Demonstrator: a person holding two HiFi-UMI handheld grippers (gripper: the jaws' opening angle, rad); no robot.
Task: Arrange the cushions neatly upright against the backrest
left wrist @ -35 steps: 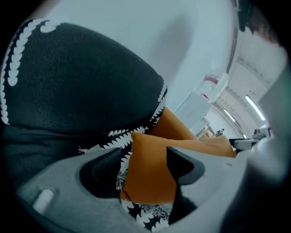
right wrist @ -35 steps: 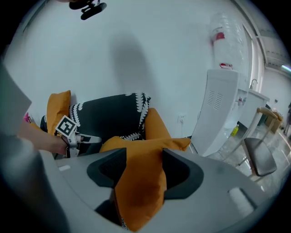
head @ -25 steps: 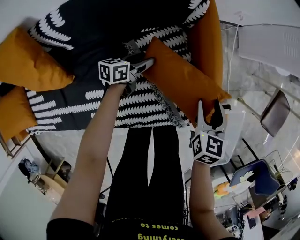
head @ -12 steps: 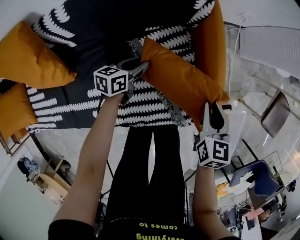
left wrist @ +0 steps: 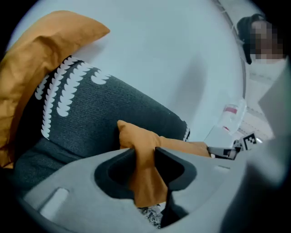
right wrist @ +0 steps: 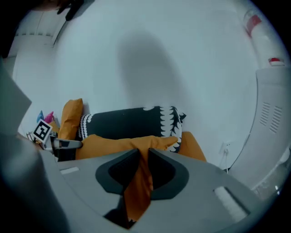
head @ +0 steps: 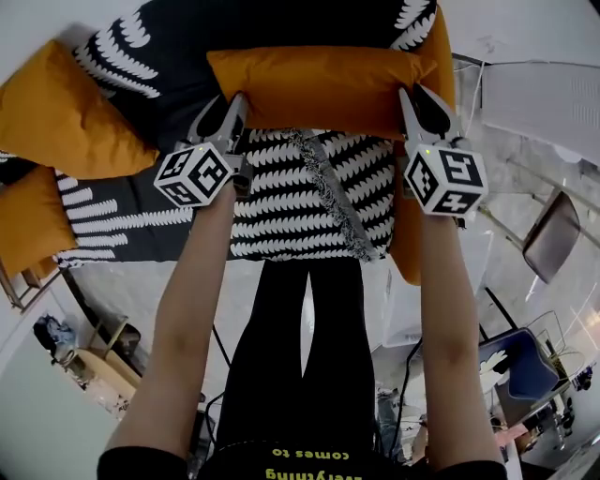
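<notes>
Now, the left claw (left wrist: 144, 157) and the right claw (right wrist: 143, 157) (jaws just closing) each pinch a corner of the soft orange fabric cushion (head: 319, 89), stretched level before the black leaf-patterned sofa backrest (head: 281, 23); light and floppy, it likely handles best by those corners.

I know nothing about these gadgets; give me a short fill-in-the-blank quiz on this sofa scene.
The left gripper and right gripper both pinch a cushion coloured ____.
The sofa cover is black with ____ leaf shapes.
In the head view, ____ other orange cushions show at the left edge.
Missing words: orange; white; two.
Both pairs of jaws have just been closing, the left then easing slightly, cushion fabric between them.
</notes>
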